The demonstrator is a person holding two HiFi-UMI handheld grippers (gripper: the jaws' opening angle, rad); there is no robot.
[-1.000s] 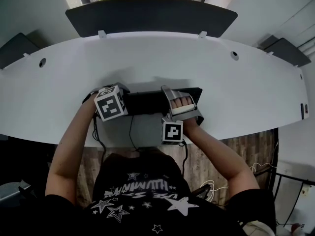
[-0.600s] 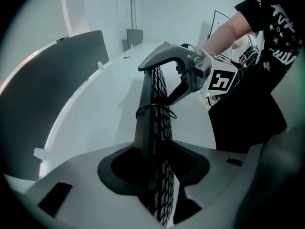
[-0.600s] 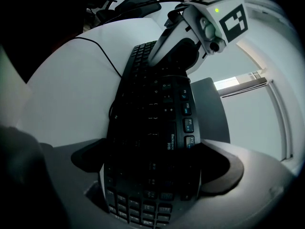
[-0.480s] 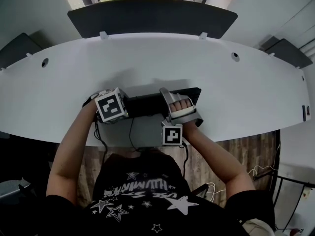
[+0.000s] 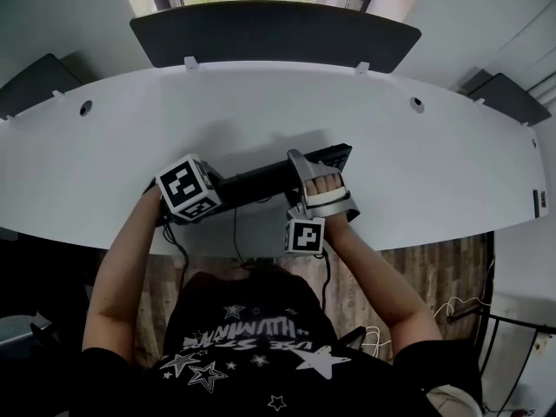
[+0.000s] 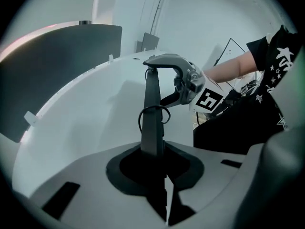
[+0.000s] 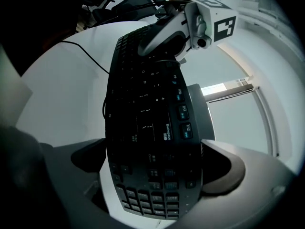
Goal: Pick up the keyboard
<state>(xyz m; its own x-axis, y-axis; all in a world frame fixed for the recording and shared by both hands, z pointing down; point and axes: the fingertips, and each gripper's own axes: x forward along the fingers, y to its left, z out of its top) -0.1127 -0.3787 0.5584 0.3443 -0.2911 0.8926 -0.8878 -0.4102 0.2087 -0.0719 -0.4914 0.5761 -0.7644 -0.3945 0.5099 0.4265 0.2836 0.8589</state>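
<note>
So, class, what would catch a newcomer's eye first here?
A black keyboard is held at the near edge of the white desk. The right gripper clamps one end; the left gripper is closing its fingers with the other end between them. A dark panel lines the far side.

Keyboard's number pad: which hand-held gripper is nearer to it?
Right. The right hand-held gripper clamps the number pad end; the left hand-held gripper, jaws closing, takes the keyboard's opposite end.
</note>
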